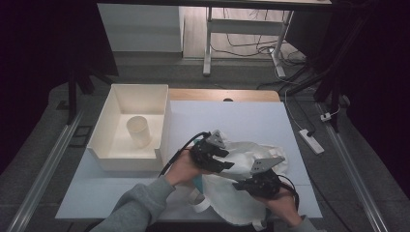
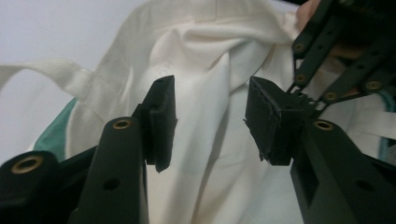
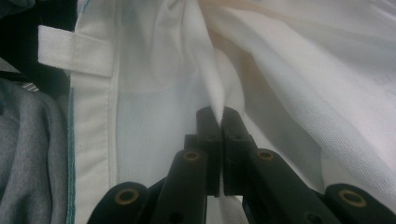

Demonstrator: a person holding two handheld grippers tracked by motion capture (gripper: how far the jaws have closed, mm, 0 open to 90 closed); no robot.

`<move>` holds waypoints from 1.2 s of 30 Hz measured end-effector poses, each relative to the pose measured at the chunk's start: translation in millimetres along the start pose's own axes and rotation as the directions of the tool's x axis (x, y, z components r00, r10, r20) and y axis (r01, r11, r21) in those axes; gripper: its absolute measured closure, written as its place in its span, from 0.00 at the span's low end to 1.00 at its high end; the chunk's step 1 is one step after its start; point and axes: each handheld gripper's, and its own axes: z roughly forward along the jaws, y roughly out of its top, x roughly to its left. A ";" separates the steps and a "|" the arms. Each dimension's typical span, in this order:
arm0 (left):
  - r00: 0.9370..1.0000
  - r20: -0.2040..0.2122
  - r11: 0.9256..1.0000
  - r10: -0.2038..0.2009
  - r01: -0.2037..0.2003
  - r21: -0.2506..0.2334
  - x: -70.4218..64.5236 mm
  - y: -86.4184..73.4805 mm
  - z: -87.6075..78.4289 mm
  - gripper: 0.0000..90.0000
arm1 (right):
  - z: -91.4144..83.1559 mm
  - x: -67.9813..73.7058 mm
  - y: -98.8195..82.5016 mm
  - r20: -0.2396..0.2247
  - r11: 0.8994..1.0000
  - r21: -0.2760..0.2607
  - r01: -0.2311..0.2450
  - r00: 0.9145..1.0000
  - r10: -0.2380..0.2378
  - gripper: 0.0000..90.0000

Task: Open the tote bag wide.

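Observation:
A white cloth bag (image 1: 241,188) with a teal-edged strap lies crumpled at the table's near right. My left gripper (image 1: 223,159) hovers over its left part, jaws apart. In the left gripper view the cloth bag (image 2: 196,79) lies behind the open left gripper (image 2: 210,121), with nothing pressed between the pads. My right gripper (image 1: 241,185) sits on the bag's near side. In the right gripper view the right gripper (image 3: 218,114) is shut, pinching a raised fold of the white fabric (image 3: 210,79).
A white open bin (image 1: 131,126) stands at the table's left, with a pale cylinder cup (image 1: 139,130) upright inside. The table's light blue top (image 1: 227,116) stretches behind the bag. A grey sleeve (image 1: 140,205) comes in from the bottom left.

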 end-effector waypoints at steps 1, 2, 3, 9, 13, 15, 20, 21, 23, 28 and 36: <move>1.000 0.003 1.000 0.005 -0.005 0.012 0.7 0.8 3.5 0.57 | 0.1 0.3 -0.1 0.001 1.000 0.000 0.001 1.000 -0.001 0.98; 1.000 0.009 1.000 0.010 -0.010 0.026 1.6 1.4 7.0 0.56 | 0.3 0.5 -0.4 0.001 1.000 -0.001 0.002 1.000 -0.002 0.98; 1.000 0.012 0.999 0.011 -0.011 0.041 2.5 1.8 10.2 0.56 | 0.2 0.8 -0.5 0.002 1.000 -0.002 0.002 1.000 -0.002 0.98; 0.999 0.016 0.993 0.033 -0.034 0.111 3.2 0.9 22.6 0.52 | 1.8 2.8 -0.6 0.011 1.000 0.007 0.017 1.000 -0.017 0.98; 0.999 0.020 0.990 0.036 -0.039 0.137 4.3 -0.4 26.9 0.51 | 2.2 3.3 -0.4 0.013 1.000 0.010 0.021 1.000 -0.021 0.98; 0.999 0.024 0.988 0.037 -0.041 0.152 4.3 -1.2 29.8 0.50 | 2.5 3.5 -0.3 0.014 1.000 0.011 0.021 1.000 -0.021 0.98; 0.999 0.033 0.981 0.043 -0.048 0.190 3.9 -2.8 39.0 0.49 | 3.2 4.0 -0.1 0.013 1.000 0.014 0.024 1.000 -0.024 0.98; 0.999 0.035 0.979 0.040 -0.046 0.196 3.8 -2.9 40.8 0.49 | 3.4 4.0 -0.1 0.013 1.000 0.014 0.022 1.000 -0.023 0.98; 0.998 0.036 0.976 0.042 -0.048 0.211 3.7 -3.4 44.7 0.48 | 3.7 4.1 -0.1 0.013 1.000 0.017 0.023 1.000 -0.023 0.98; 0.999 0.018 0.970 0.042 -0.045 0.241 3.5 -4.7 52.2 0.51 | 4.5 4.8 -0.1 0.015 0.999 0.021 0.028 0.999 -0.028 0.98; 0.999 0.001 0.972 0.048 -0.047 0.231 6.6 -6.2 52.2 0.76 | 5.0 5.7 0.2 0.019 0.999 0.024 0.037 0.999 -0.038 0.98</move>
